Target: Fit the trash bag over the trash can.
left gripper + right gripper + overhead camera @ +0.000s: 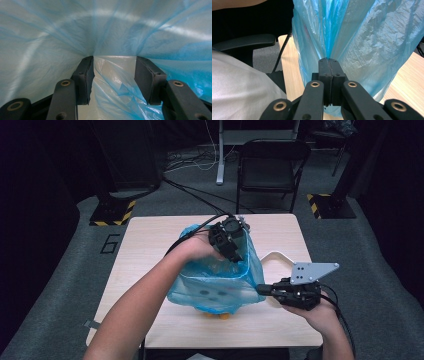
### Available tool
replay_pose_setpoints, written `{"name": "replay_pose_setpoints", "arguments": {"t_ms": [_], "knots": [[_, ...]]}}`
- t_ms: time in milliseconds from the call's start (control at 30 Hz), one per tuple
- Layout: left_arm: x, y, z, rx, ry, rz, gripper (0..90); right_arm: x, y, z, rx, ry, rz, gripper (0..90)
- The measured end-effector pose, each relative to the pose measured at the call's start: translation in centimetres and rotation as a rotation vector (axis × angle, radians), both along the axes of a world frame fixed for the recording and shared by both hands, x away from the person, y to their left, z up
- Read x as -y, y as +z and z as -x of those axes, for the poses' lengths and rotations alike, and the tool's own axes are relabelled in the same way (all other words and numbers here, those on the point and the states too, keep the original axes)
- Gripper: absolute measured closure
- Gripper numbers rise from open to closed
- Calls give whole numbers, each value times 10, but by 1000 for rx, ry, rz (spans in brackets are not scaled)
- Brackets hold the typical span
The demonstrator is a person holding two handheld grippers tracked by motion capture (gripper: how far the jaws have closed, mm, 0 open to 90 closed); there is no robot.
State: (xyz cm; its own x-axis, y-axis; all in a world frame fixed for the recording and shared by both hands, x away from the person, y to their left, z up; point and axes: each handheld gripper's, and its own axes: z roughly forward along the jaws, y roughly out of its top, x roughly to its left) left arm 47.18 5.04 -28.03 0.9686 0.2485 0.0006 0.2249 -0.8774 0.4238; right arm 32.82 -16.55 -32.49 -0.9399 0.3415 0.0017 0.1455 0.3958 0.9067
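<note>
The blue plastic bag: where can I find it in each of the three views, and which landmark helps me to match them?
High view: the blue plastic bag stands at the middle of the table.
Left gripper view: its film surrounds the apart jaws.
Right gripper view: it hangs at centre and right, pinched by the shut jaws.
Shared landmark: the bag's pinched edge at the right gripper.

Blue bag: thin translucent plastic film, crinkled, faintly glossy. Table: pale wood-look top, smooth, matt. Right gripper: matt black plastic jaws with brass-coloured rivets, grey plate.
</note>
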Motion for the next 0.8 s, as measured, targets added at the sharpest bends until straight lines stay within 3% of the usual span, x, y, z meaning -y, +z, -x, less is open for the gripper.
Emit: {"name": "replay_pose_setpoints", "arguments": {"t_ms": [67,167,300,433,567,700,800], "knots": [[1,-2,1,-13,-9,-22,471,-1,-1,0,-1,-3,1,898],[4,0,5,2,-10,-43,434,-1,-1,1,-3,-5,2,897],[2,16,13,43,-21,-16,420,0,-1,0,-5,-9,2,891],[-13,36,19,74,-8,10,425,0,-2,-1,-9,-13,3,884],[-38,50,24,99,13,32,427,1,-2,-1,-16,-21,4,883],[-66,46,20,45,24,31,428,1,-1,-1,-13,-27,4,882],[-75,35,19,17,-20,26,427,2,-2,-2,-13,-27,3,882]]}}
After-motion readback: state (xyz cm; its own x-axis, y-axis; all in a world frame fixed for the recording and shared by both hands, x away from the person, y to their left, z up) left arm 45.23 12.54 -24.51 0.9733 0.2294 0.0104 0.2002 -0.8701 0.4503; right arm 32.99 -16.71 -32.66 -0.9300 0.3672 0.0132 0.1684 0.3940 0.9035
